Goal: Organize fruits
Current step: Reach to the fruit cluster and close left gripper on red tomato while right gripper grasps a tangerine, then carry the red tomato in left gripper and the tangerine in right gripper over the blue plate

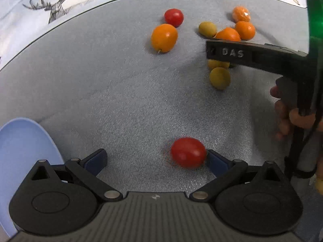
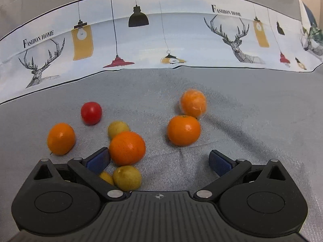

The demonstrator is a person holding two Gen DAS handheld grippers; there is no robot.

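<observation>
- Grey woven cloth (image 1: pixel 125 92) lies under our left hand-held gripper (image 1: pixel 156 158), spread wide, its right pad touching a small red tomato (image 1: pixel 188 152).
- Our right hand-held gripper (image 2: pixel 159 159) hovers spread over round orange citrus (image 2: pixel 127 148).

yellow fruit (image 1: pixel 219 63) half hidden, plate (image 1: pixel 22 147) cropped

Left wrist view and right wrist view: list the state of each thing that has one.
Left gripper: open, right finger touching the near tomato.
Right gripper: open, holding nothing.
Blue plate: visible part bare.
Wrapped orange: in clear film.
</observation>
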